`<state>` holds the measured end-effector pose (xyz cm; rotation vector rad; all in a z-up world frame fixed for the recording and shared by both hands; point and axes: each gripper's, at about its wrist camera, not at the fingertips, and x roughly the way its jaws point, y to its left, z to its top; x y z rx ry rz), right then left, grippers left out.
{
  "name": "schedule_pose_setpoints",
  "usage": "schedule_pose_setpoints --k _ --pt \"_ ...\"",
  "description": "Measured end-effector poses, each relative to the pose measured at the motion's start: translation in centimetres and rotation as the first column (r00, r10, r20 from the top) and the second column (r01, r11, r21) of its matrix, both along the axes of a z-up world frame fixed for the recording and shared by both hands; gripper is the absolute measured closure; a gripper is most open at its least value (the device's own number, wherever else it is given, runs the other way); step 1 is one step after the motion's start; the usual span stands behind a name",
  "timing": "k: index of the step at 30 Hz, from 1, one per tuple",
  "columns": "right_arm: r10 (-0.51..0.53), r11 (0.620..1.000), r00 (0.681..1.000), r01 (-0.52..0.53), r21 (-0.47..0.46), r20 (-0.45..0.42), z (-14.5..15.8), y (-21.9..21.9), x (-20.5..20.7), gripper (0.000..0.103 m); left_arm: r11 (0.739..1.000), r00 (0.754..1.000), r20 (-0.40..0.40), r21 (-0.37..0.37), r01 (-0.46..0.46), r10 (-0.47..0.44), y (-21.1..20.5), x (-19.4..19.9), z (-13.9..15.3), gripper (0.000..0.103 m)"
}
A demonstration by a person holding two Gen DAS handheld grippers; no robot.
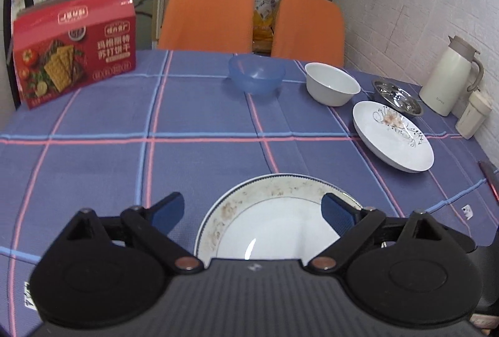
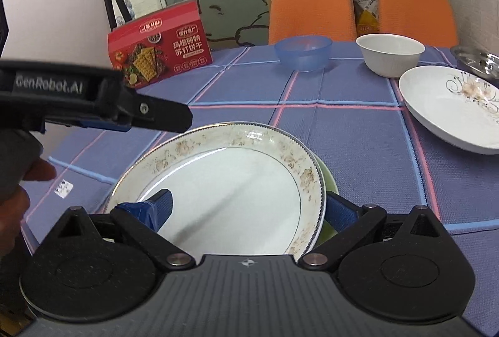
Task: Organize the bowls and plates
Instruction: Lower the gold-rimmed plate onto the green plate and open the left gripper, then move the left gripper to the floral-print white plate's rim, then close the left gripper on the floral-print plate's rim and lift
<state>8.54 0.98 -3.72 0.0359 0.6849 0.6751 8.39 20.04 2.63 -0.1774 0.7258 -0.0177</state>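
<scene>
A gold-rimmed plate (image 2: 224, 190) sat low in the centre of the right wrist frame, its near edge cut off by the camera body, with a green dish (image 2: 329, 184) beneath it showing only as a sliver along its right side. The right gripper (image 2: 248, 210) had its jaws spread wide, one blue finger lying over the plate's left inner face and the other outside the rim at lower right; whether either pad touched the china could not be told. The left gripper (image 2: 156, 115) reached in from the left edge of that frame above the plate's far rim, a person's hand (image 2: 18, 178) partly visible behind it. In the left wrist view the same gripper (image 1: 252, 210) stood wide open over the plate (image 1: 268, 221), gripping nothing, the plate's near half hidden by the tool. Toward the upper centre of the checked tablecloth (image 1: 199, 125) stood a blue bowl (image 1: 256, 73) and a white bowl (image 1: 332, 84). A flower-patterned plate (image 1: 393, 136) lay at centre right, tilted, its far edge against a steel dish (image 1: 396, 98). A red cracker box (image 1: 76, 48) stood at upper left, and a cream jug (image 1: 449, 76) at the right edge. A red-edged object at far right was cropped beyond recognition.
</scene>
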Motion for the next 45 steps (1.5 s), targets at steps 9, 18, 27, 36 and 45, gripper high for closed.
schedule_pose_setpoints --k 9,18,27,36,45 --pt "-0.089 0.99 0.996 0.092 0.105 -0.028 1.7 -6.2 0.5 0.014 0.996 0.999 0.004 0.072 0.052 -0.052 -4.2 2.3 -0.1 0.007" --pt "-0.372 0.924 0.927 0.375 0.076 -0.053 1.5 -14.5 4.4 0.014 0.983 0.993 -0.012 0.139 0.116 -0.115 -9.0 6.0 0.1 0.007" --pt "-0.435 0.897 0.899 0.438 0.055 -0.061 0.5 -17.9 10.1 0.014 0.973 0.986 -0.066 0.162 0.164 -0.155 -12.8 10.8 -0.5 0.007" --pt "-0.424 0.905 0.904 0.424 -0.014 -0.059 -0.9 -18.0 14.5 0.014 0.984 0.973 -0.155 0.017 0.177 -0.172 -14.8 19.5 -2.7 0.007" --pt "-0.412 0.91 0.911 0.41 -0.07 -0.027 -1.2 -17.4 16.5 0.014 0.979 0.965 -0.164 -0.011 0.204 -0.203 -17.5 24.0 -5.2 0.007"
